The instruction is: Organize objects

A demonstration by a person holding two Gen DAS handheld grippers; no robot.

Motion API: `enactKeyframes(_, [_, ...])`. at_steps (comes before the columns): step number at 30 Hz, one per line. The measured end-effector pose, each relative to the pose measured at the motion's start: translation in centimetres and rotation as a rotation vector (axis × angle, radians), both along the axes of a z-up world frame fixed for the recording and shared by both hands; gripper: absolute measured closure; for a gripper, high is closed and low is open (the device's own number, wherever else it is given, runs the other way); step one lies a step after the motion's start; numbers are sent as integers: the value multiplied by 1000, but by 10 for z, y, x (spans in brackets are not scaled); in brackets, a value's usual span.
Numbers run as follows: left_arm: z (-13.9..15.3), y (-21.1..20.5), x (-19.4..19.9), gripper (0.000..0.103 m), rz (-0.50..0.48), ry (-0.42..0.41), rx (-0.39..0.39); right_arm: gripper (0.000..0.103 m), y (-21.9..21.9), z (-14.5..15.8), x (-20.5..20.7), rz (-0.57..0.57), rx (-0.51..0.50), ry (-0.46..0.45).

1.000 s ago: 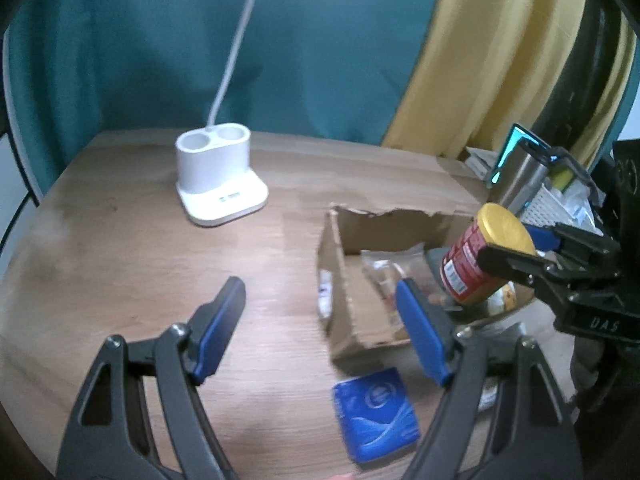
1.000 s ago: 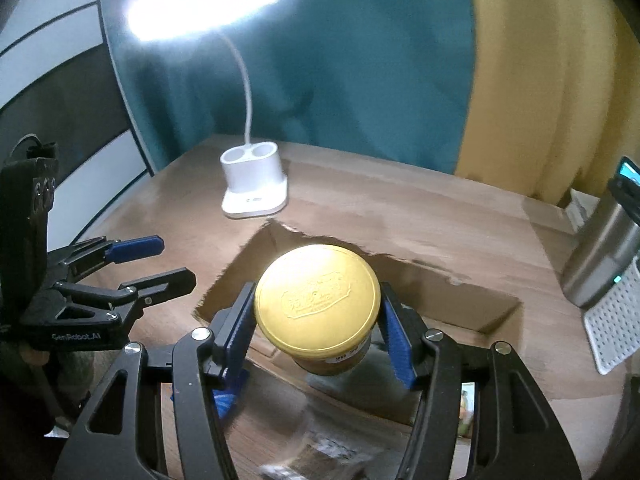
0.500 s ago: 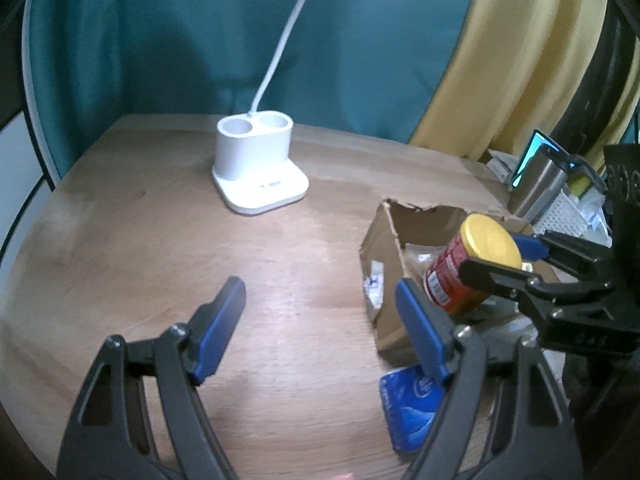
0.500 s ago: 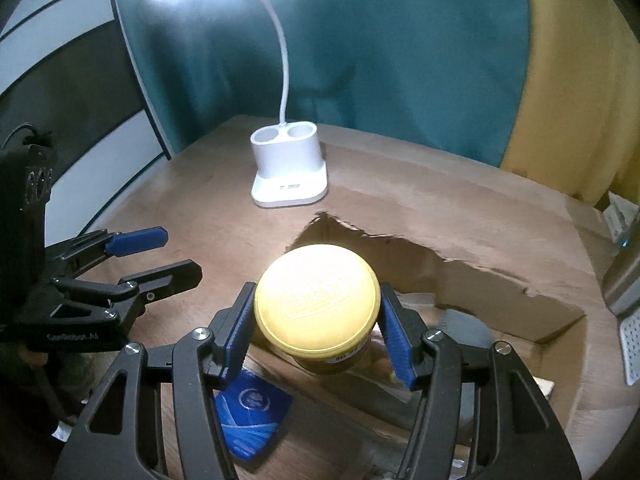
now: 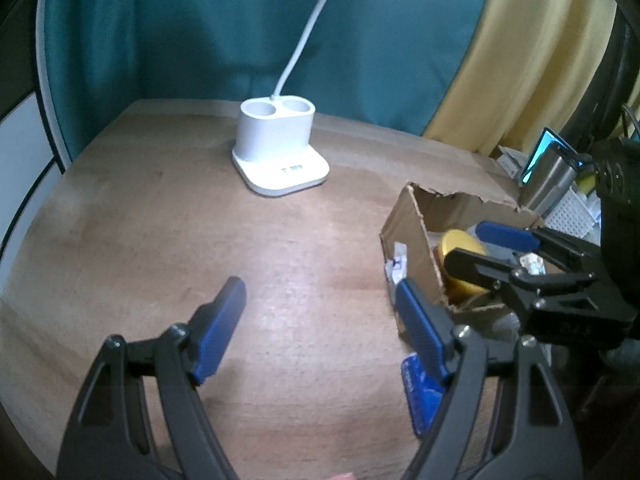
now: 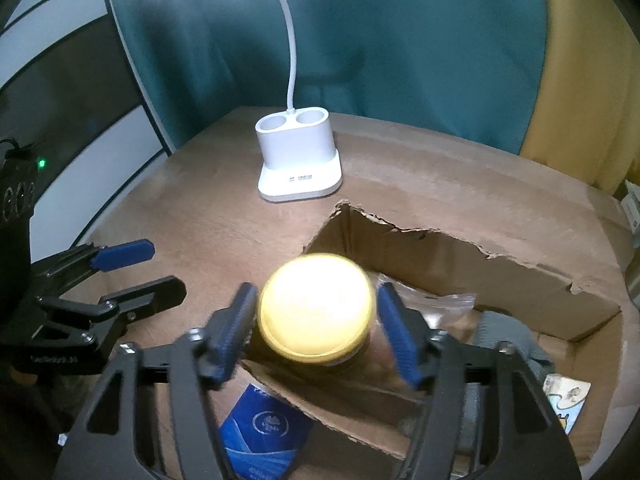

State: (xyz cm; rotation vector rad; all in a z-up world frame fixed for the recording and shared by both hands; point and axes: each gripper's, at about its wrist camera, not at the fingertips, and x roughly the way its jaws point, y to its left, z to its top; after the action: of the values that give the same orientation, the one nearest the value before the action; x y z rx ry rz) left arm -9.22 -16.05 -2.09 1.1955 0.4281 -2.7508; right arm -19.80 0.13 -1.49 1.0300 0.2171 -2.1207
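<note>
A jar with a yellow lid [image 6: 316, 304] stands inside the torn cardboard box [image 6: 440, 256]. My right gripper [image 6: 316, 292] straddles it and its jaws are opening, with a small gap showing between each blue pad and the lid. In the left wrist view the jar [image 5: 460, 246] sits low in the box [image 5: 412, 240] between the right gripper's fingers [image 5: 468, 242]. My left gripper [image 5: 320, 286] hovers open above bare wood left of the box, holding nothing. A blue packet [image 6: 264, 432] lies on the table by the box's near corner.
A white lamp base [image 5: 280, 152] with two cups stands at the back of the wooden table. A steel tumbler [image 5: 548, 180] and a white perforated basket [image 5: 568, 216] sit right of the box. A clear bag [image 6: 436, 304] and a grey item [image 6: 508, 336] lie in the box.
The right gripper has carried the jar down into the box and its pads have spread off the lid. The left gripper has drifted a little left and stayed open.
</note>
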Motion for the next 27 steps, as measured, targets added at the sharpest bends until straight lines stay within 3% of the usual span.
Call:
enactKeyframes(10, [0, 16, 3, 24, -20, 1, 0, 24, 14, 4, 8, -17, 7, 22])
enactKeyframes(27, [1, 69, 8, 24, -79, 4, -12, 24, 82, 14, 29, -114, 5, 55])
